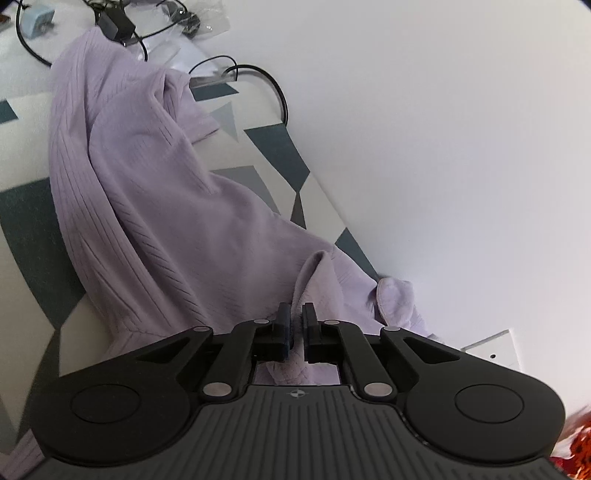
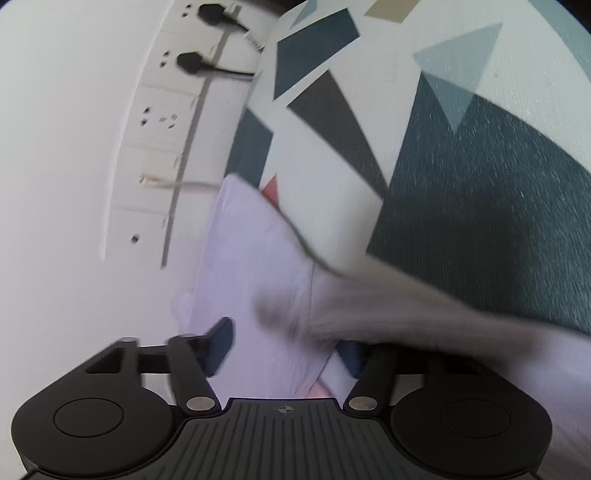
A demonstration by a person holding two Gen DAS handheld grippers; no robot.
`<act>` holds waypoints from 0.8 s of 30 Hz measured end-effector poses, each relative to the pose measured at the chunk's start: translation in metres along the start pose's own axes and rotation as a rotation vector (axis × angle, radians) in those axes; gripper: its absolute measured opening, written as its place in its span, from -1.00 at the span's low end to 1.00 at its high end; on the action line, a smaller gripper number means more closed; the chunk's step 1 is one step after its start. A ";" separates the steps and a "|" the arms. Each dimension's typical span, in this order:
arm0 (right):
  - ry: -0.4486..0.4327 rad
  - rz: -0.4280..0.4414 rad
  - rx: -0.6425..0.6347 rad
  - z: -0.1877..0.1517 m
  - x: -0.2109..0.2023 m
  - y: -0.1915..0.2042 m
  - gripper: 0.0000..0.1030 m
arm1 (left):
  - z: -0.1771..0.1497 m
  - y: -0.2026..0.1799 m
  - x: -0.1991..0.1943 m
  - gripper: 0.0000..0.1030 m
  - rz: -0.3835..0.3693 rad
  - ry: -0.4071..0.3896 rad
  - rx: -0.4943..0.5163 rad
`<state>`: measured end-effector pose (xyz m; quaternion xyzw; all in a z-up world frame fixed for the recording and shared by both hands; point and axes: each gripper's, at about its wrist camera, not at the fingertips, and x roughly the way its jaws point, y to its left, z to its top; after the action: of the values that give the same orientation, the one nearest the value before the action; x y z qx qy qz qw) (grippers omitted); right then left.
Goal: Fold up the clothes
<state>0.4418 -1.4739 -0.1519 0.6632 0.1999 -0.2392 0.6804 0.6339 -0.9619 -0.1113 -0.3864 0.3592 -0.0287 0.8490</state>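
One garment [image 1: 155, 206] is what you have to fold, and by the look of it you are at the very start: it lies bunched and creased along the patterned cover [image 1: 33, 229], near the white wall [image 1: 443, 147], with no tidy fold anywhere.

On your left, the left gripper [image 1: 296, 326] has its jaws drawn almost together on a raised ridge of the lilac cloth, so you seem to have a pinch there. The knit is soft and ribbed, with fine diagonal lines running down its folds, and it slumps in heavy rounded drapes. Beyond it lie black cables [image 1: 258, 85] and clear plastic bags [image 1: 207, 22].

On your right, the right gripper [image 2: 284, 347] stands partly open with the lilac cloth between its blue pads [image 2: 221, 343]; motion blur hides whether they press on it, so you cannot count that as a grip. The cover there is flat, with sharp teal, grey and cream triangles. White wall sockets [image 2: 159, 122] carry two black plugs [image 2: 192, 62].

Spreading, smoothing and every fold remain to do.
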 end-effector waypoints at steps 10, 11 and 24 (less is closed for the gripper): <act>-0.034 -0.071 -0.029 0.015 -0.026 -0.008 -0.79 | -0.023 -0.011 -0.018 -0.95 0.080 0.008 0.166; -0.018 -0.091 -0.033 0.015 -0.022 -0.013 -0.80 | -0.026 -0.005 -0.012 -0.95 0.095 0.037 0.146; 0.049 -0.090 -0.274 -0.009 -0.039 0.041 0.49 | -0.026 0.006 -0.054 0.71 0.231 -0.135 0.371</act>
<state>0.4349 -1.4623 -0.0962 0.5602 0.2770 -0.2238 0.7479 0.5762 -0.9569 -0.0954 -0.1811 0.3321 0.0292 0.9252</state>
